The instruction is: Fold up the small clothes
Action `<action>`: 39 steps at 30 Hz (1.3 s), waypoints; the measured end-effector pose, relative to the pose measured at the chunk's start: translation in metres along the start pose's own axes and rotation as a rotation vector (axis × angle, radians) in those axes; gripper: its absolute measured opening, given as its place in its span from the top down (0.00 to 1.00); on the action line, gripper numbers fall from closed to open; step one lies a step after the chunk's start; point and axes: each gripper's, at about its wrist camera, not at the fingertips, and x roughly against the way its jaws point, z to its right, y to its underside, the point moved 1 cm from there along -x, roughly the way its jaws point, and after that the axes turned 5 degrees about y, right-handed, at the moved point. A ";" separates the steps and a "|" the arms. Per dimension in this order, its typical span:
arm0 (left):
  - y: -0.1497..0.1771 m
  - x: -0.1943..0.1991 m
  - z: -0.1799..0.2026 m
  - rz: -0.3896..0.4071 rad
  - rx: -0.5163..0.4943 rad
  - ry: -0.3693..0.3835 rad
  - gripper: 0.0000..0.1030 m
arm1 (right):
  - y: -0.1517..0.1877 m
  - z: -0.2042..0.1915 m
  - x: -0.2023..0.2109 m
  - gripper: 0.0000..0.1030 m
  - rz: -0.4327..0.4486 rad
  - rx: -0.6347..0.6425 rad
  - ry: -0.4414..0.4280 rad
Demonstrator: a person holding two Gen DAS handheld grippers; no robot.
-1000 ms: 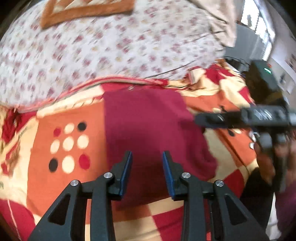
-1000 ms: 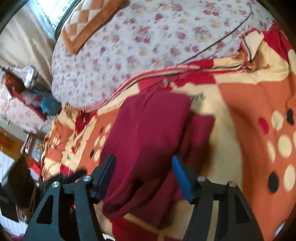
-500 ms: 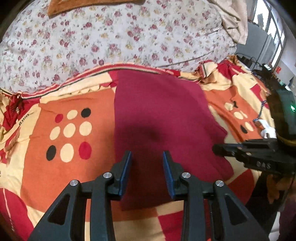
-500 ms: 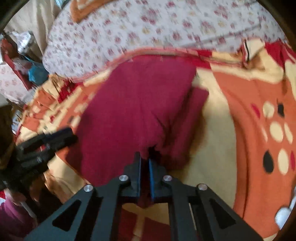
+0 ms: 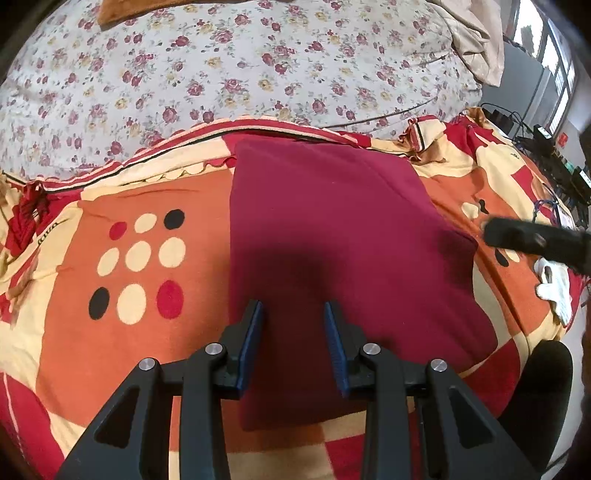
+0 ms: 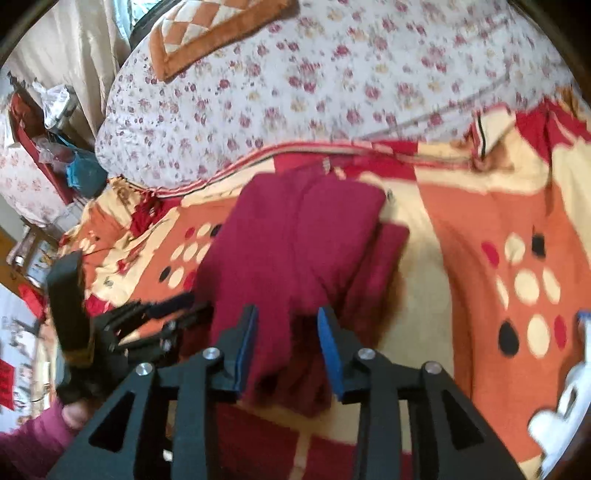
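A dark red garment [image 5: 332, 236] lies folded flat on the patterned blanket [image 5: 122, 258]. In the right wrist view the garment [image 6: 295, 251] shows a second layer sticking out on its right side. My left gripper [image 5: 293, 332] is open and empty, just above the garment's near part. My right gripper [image 6: 286, 332] is open and empty over the garment's near edge. The right gripper's fingers [image 5: 532, 240] show at the right of the left wrist view, beside the garment. The left gripper [image 6: 155, 317] shows at the left of the right wrist view.
A floral quilt [image 5: 240, 62] rises behind the garment. An orange checked pillow [image 6: 214, 29] lies on it. A white object [image 5: 554, 284] lies on the blanket's right edge. Cables and devices [image 5: 554, 155] sit at the far right. Clutter [image 6: 55, 147] stands beside the bed.
My right gripper was shut on the garment's near edge half a second ago; it is open now and the garment lies released. The left gripper stayed open over the garment.
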 end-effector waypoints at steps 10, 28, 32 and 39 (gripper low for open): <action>-0.001 -0.003 0.001 -0.002 -0.015 0.005 0.88 | -0.008 0.010 -0.070 0.66 -0.059 0.006 0.145; 0.000 0.001 -0.007 -0.002 0.066 0.046 0.78 | 0.022 0.003 -0.054 0.48 -0.036 0.015 0.190; -0.007 0.008 -0.019 0.009 0.122 0.085 0.74 | 0.022 0.006 -0.042 0.43 -0.012 -0.014 0.158; -0.027 -0.001 -0.044 0.001 0.244 0.193 0.68 | 0.017 0.041 -0.045 0.21 -0.002 -0.172 0.072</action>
